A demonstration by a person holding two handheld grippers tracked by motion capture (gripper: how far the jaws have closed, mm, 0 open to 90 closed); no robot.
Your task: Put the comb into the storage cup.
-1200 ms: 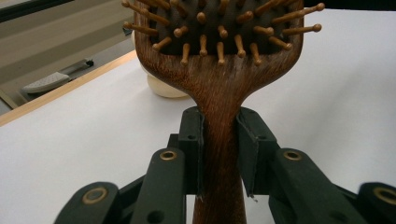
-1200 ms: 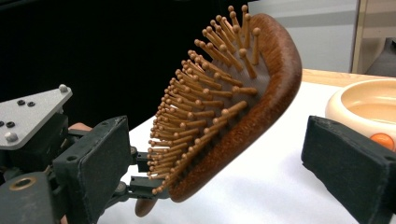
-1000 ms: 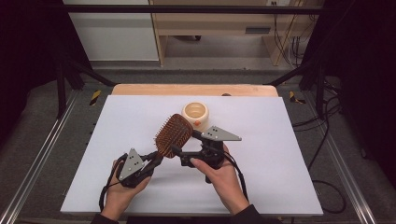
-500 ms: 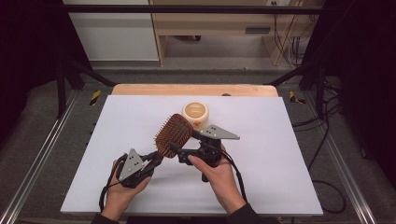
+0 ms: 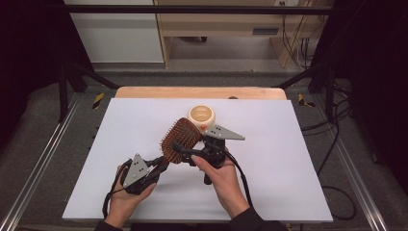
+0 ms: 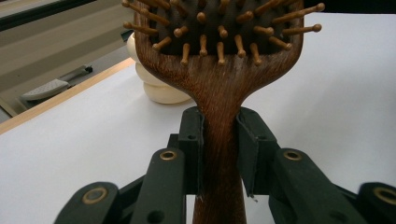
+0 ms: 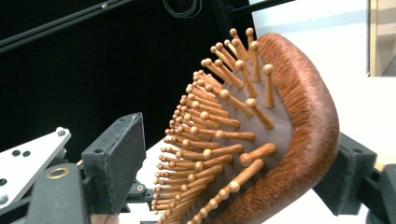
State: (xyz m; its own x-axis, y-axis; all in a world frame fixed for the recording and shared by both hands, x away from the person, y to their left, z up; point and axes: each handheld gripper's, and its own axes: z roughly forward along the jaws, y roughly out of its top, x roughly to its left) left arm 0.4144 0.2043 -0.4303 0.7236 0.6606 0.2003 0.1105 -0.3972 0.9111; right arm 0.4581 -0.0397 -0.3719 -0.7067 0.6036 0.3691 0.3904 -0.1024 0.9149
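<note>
A wooden paddle hairbrush [image 5: 180, 139] with wooden bristles is held up off the white table [image 5: 288, 168]. My left gripper [image 5: 161, 166] is shut on its handle; in the left gripper view both pads clamp the handle [image 6: 219, 140] just below the brush head [image 6: 219, 46]. My right gripper [image 5: 185, 153] straddles the head from the right, and its jaws have just been closing. In the right gripper view one pad [image 7: 116, 163] stands just clear of the bristle tips [image 7: 210, 154]. The other pad [image 7: 350, 172] sits at the brush's back. My right gripper [image 7: 233, 172] is open.
A cream bowl-like holder [image 5: 201, 114] stands on the table just behind the brush and appears again [image 6: 154, 84] in the left gripper view. A wooden strip [image 5: 199, 92] runs along the table's far edge. Dark stands and cables surround the table.
The right gripper's jaws have drawn closer around the brush head. The left hand and the brush have kept still.
</note>
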